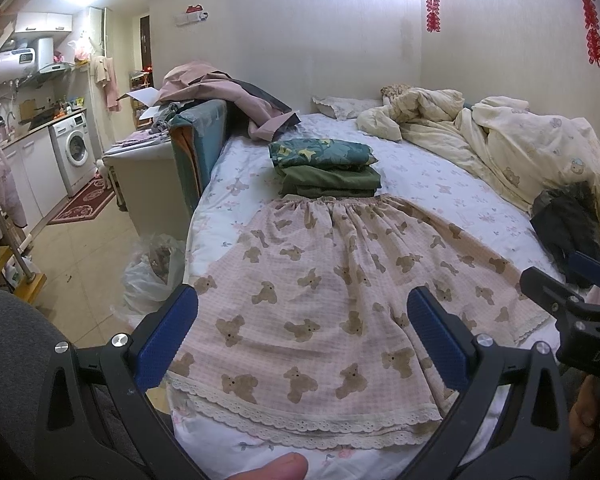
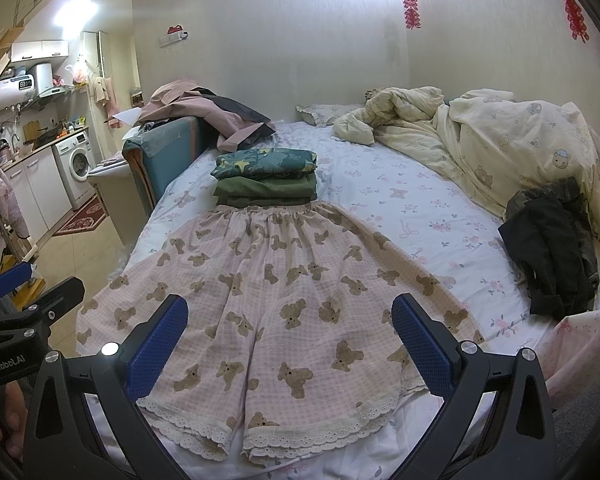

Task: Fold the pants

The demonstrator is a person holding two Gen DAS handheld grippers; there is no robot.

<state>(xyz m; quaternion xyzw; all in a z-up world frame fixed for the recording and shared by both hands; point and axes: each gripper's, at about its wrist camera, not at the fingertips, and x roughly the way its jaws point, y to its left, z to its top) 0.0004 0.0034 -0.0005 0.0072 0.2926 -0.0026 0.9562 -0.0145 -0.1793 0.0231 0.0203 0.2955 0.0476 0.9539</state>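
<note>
Pink checked pants (image 1: 320,308) with brown bear prints and lace hems lie flat on the bed, waistband at the far end, leg hems toward me; they also show in the right wrist view (image 2: 284,300). My left gripper (image 1: 302,312) is open and empty, held above the left leg near the hem. My right gripper (image 2: 290,320) is open and empty, above the leg hems. Each gripper shows at the edge of the other's view.
A stack of folded green clothes (image 1: 326,168) sits just beyond the waistband. A dark garment (image 2: 552,248) lies at the right on the bed (image 2: 400,200). A cream duvet (image 2: 500,140) is heaped at the back right. The bed's left edge drops to a tiled floor with a plastic bag (image 1: 152,272).
</note>
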